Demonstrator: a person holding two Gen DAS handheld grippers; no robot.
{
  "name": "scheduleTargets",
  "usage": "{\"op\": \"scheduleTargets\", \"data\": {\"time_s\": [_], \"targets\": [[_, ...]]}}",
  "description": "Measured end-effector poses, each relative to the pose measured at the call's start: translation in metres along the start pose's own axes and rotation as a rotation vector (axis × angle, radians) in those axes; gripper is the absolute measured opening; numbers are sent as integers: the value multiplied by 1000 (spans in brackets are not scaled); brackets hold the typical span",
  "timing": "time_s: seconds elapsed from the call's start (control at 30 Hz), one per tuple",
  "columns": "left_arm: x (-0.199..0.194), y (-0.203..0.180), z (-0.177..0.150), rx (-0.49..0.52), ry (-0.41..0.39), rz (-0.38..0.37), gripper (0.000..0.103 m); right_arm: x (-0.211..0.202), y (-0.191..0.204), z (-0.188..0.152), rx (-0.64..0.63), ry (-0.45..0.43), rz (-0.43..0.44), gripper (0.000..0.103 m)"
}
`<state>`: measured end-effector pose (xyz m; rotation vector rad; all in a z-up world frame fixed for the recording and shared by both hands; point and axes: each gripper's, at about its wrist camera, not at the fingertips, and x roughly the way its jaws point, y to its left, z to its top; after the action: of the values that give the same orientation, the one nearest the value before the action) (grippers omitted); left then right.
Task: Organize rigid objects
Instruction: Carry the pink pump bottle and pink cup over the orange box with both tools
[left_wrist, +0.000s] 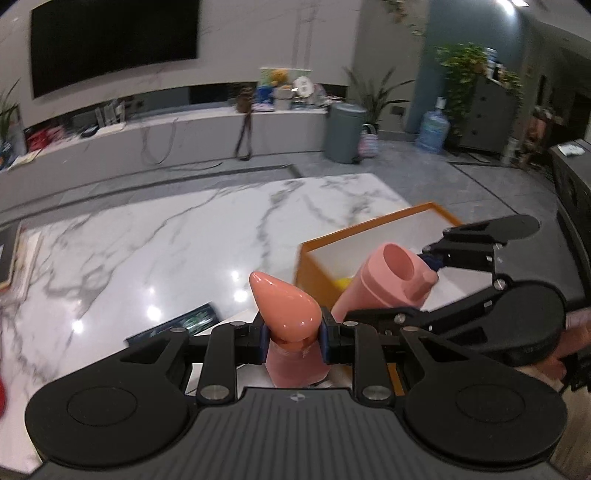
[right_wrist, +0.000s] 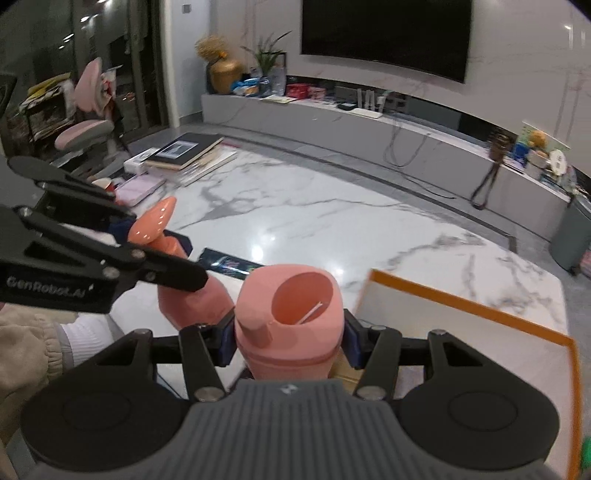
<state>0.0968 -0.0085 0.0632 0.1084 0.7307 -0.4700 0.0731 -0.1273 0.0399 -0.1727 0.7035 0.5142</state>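
Left claw (left_wrist: 294, 338) pinches a pink bottle (left_wrist: 284, 306); right claw (right_wrist: 290, 341) pinches a pink cup (right_wrist: 291, 314); orange-rimmed box (right_wrist: 480, 314) beside.

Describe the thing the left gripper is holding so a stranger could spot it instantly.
Above the marble table, left of the orange-rimmed box, the left gripper clamps a pink bottle. Unlike the neighbouring pink bottle with the open round mouth, it has a glossy, pointed, teardrop cap.
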Motion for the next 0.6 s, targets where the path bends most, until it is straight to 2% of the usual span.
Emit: {"op": "scheduleTargets", "data": {"time_s": [0.2,0.33,0.53,0.6], "targets": [[12,-40,13,109,7,-68,28,-25,-41,-14,59,13,-64,54],[29,-66,18,181,31,-112,28,-34,-71,-31,117,51,-104,55],[60,-93,18,217,94,-138,28,-34,-106,-63,207,116,-121,55],[68,-102,18,243,87,-136,28,-30,-115,-71,248,134,-115,55]]}}
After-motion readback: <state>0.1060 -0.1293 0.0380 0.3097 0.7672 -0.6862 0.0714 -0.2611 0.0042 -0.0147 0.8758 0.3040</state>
